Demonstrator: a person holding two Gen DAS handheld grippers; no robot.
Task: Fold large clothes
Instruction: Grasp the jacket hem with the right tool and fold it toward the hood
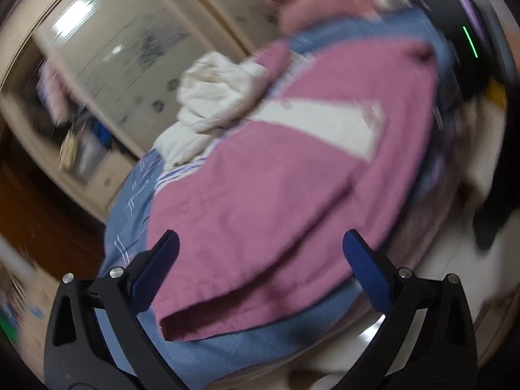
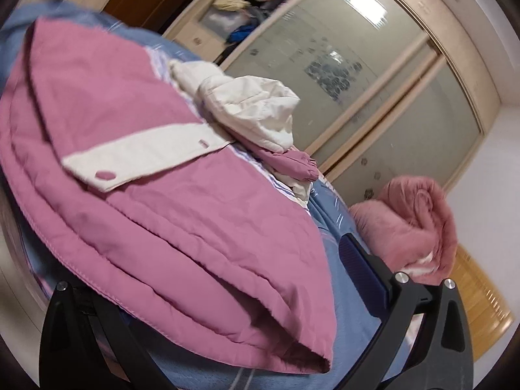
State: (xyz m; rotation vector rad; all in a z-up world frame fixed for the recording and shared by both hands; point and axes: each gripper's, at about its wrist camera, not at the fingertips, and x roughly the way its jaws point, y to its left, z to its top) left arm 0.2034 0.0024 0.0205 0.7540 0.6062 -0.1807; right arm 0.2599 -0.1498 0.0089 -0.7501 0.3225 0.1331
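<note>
A large pink padded jacket [image 1: 269, 182] with a white flap and a white hood lies folded on a blue bedsheet [image 1: 227, 354]. My left gripper [image 1: 260, 273] is open, its blue pads to either side of the jacket's near folded edge, with nothing held. In the right wrist view the jacket [image 2: 156, 214] fills the left and middle. My right gripper [image 2: 224, 295] is open; its right finger [image 2: 364, 269] shows over the sheet [image 2: 351, 334], and the jacket's hem hides its left fingertip. The other gripper's black body [image 1: 461, 35] is at the top right of the left view.
A rolled pink fleece blanket [image 2: 409, 227] lies on the bed to the right of the jacket. A wardrobe with frosted sliding doors [image 2: 373, 97] stands behind the bed, with an open shelf of piled clothes [image 2: 247, 16]. Wooden floor [image 2: 477, 302] shows at right.
</note>
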